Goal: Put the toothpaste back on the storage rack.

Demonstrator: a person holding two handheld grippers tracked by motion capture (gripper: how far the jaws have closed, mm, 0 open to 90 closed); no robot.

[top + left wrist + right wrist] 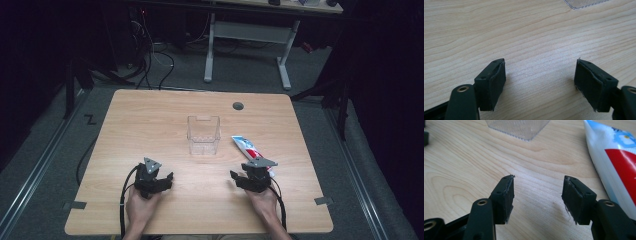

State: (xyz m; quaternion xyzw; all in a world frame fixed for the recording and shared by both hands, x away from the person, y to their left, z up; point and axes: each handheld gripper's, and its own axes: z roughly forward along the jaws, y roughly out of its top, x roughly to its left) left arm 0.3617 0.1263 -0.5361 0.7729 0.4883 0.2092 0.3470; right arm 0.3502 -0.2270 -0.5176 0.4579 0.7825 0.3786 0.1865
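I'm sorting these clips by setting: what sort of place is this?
Probably a lab or recording workspace: a bare wooden table on grey carpet, loose cables on the floor behind it, and another desk frame beyond.

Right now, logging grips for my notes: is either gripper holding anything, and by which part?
Nothing is held. The left gripper and right gripper stand open over bare table; the toothpaste tube lies beside the right one.

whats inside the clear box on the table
The clear box looks empty: the wood of the table shows through its walls. The toothpaste tube lies outside, to its right.
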